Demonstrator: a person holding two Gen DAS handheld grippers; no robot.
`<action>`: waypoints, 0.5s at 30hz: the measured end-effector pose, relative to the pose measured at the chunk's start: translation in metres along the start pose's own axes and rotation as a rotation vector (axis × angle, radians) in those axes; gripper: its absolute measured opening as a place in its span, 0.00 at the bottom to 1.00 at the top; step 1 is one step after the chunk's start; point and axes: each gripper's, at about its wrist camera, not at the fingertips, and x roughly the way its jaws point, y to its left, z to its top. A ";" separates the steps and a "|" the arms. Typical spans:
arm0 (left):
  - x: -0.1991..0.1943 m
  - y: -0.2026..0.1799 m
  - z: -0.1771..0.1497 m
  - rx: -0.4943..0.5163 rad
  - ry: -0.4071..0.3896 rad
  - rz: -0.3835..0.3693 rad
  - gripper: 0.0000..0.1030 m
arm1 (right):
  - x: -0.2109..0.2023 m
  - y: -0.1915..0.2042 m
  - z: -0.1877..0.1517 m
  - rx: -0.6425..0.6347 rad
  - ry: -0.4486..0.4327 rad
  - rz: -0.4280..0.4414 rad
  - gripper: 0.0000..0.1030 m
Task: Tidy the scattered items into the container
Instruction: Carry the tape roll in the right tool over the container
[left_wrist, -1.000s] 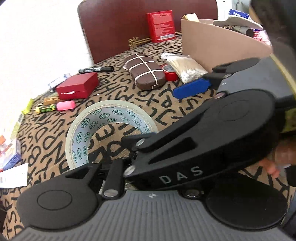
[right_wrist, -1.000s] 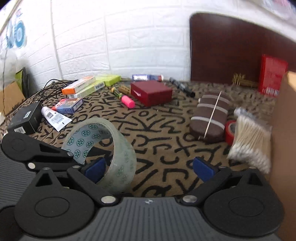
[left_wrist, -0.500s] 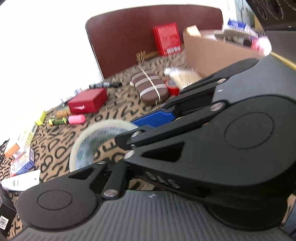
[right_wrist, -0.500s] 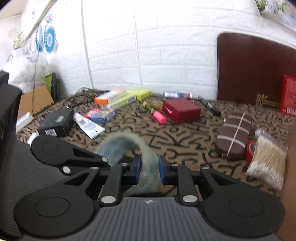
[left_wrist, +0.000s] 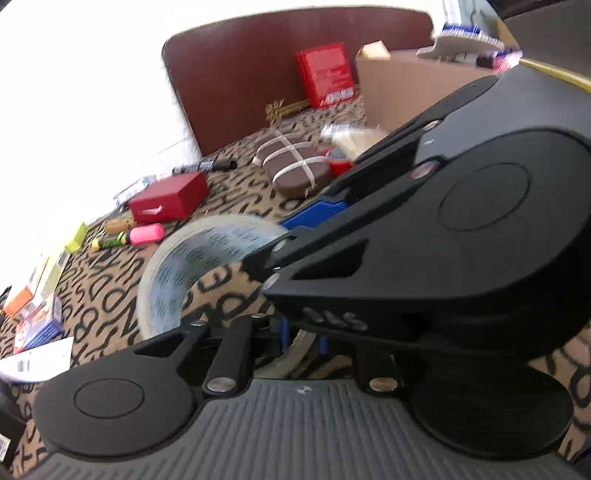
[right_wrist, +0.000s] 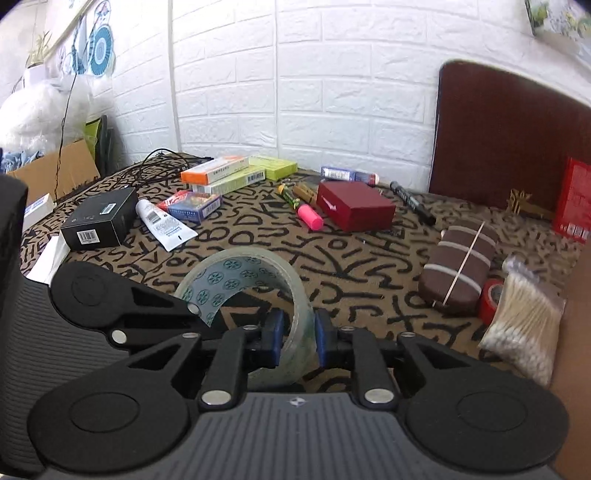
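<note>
My right tongs grip the tape roll above the bench.

The roll's wall is pinched between my blue pads, one inside the ring and one outside, with the roll upright just ahead of me. From the left wrist camera I see the roll partly hidden behind the right tongs, which cross close in front; I cannot tell whether my left tongs are open or closed. Beyond the roll lie a pink highlighter, a red box and a brown striped case. The cardboard container stands at the far right, beside a bag of cotton swabs.
</note>
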 end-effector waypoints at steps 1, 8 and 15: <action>-0.003 0.000 0.003 0.000 -0.027 0.004 0.13 | -0.005 0.002 0.003 -0.012 -0.017 -0.001 0.15; -0.022 0.000 0.040 0.049 -0.169 0.042 0.13 | -0.040 -0.002 0.038 -0.097 -0.120 -0.082 0.15; -0.029 -0.038 0.108 0.150 -0.324 -0.043 0.13 | -0.110 -0.040 0.056 -0.103 -0.220 -0.265 0.15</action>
